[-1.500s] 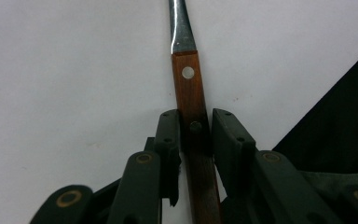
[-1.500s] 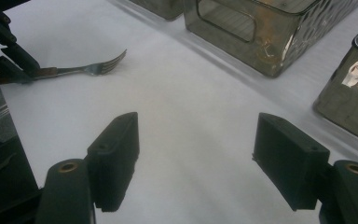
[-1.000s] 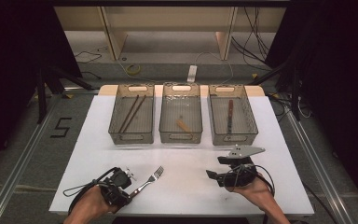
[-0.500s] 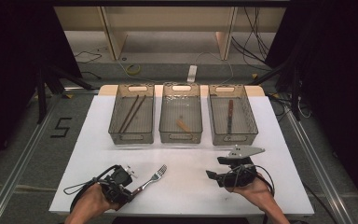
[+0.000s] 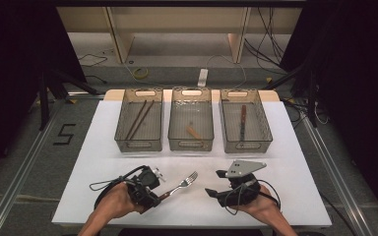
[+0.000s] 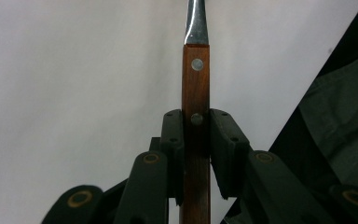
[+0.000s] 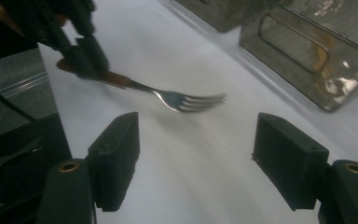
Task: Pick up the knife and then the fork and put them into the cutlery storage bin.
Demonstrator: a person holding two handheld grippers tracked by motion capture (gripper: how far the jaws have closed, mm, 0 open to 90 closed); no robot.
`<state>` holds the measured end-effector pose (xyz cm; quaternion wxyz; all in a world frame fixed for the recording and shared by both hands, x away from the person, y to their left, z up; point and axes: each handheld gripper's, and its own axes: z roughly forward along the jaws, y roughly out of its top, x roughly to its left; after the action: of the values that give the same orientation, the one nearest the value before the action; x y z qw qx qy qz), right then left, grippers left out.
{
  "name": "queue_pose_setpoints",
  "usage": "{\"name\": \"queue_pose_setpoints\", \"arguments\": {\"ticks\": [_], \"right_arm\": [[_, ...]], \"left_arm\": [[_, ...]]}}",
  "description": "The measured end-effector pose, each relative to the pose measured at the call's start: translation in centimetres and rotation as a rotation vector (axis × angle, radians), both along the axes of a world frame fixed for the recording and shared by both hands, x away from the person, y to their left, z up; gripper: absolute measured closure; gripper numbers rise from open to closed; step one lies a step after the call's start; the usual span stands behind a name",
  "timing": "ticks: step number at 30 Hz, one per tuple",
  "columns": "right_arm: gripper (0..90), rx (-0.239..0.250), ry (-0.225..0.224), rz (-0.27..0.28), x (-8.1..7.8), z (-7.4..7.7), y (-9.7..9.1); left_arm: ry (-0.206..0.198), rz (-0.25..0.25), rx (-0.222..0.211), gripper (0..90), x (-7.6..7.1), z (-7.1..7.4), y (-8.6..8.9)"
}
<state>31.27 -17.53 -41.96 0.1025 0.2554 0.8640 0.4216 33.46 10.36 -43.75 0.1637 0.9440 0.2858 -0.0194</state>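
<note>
Between the pads of the left gripper [image 6: 196, 154] the fork [image 5: 181, 185] is clamped by its wooden handle, tines raised over the table [image 5: 295, 147]. Nothing is held in the wide-open right gripper [image 7: 196, 158], near three bins [image 5: 191, 125].

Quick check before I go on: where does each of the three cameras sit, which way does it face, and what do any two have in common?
High view: above the person's side, looking forward and down on the table and three bins; forearms, both grippers show.
Left gripper view: on the left gripper, looking along its jaws clamped on the fork handle.
Right gripper view: on the right gripper, jaws open, facing the left gripper across the table.
Shared: high and right gripper views both show the fork in the left gripper.
</note>
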Motion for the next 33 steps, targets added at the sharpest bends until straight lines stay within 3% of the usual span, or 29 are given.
{"name": "queue_pose_setpoints", "arguments": {"ticks": [7, 11, 17, 20, 26, 33], "right_arm": [[30.7, -0.027, -0.068, 0.102, -0.9, -0.3, 1.7], [30.7, -0.058, -0.09, 0.126, -1.1, -0.6, 2.4], [30.8, -0.134, -0.141, 0.184, -1.6, -1.2, 3.6], [31.4, -0.164, -0.145, 0.209, -1.7, -1.5, 4.0], [33.6, -0.222, -0.175, 0.237, -1.8, -2.2, 4.7], [39.5, -0.305, -0.246, 0.254, -1.8, -3.0, 5.2]], "left_arm": [[0.013, -0.066, -0.018, 75.5, 0.9, 0.7, -2.8], [0.007, -0.089, -0.023, 75.5, 1.1, 1.1, -3.7], [0.015, -0.129, -0.034, 75.5, 0.8, 1.5, -4.9], [0.018, -0.146, -0.032, 75.5, 0.7, 1.7, -5.4], [0.025, -0.168, -0.042, 75.5, 0.6, 2.0, -6.1], [0.044, -0.19, -0.037, 75.5, 0.4, 2.0, -6.4]]}}
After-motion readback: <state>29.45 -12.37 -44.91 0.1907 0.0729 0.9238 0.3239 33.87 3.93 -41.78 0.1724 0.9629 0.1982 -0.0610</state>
